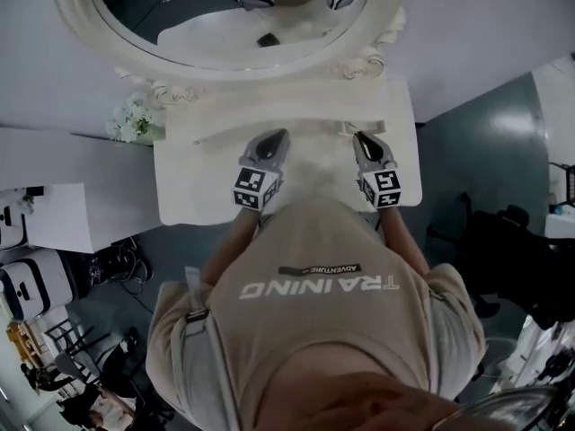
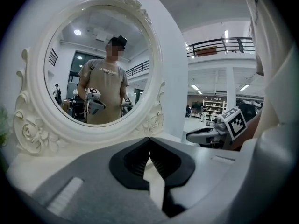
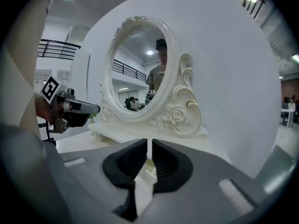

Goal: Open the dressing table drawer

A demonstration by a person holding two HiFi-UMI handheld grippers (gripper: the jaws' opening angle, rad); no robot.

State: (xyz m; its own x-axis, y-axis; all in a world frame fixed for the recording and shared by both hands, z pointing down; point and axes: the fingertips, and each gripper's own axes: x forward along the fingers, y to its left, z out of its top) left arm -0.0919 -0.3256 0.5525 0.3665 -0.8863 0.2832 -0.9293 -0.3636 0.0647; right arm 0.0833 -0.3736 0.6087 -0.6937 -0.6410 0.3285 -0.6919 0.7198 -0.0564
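Note:
The white dressing table (image 1: 193,182) stands against the wall, with an ornate oval mirror (image 1: 225,25) on a low base (image 1: 296,126). I see no drawer front clearly from above; my body covers the table's front edge. My left gripper (image 1: 277,136) hovers over the tabletop pointing at the mirror base. Its jaws touch at the tips (image 2: 149,141) with nothing in them. My right gripper (image 1: 361,137) hovers beside it over the table's right half. Its jaws (image 3: 149,143) are almost together with only a thin slit between them, and they hold nothing. Each gripper view shows the other gripper at its side.
A small bunch of white flowers (image 1: 133,119) stands at the table's back left corner. A white cabinet (image 1: 54,196) adjoins the table on the left. Dark floor (image 1: 467,151) lies to the right. The mirror (image 2: 100,64) reflects me with both grippers.

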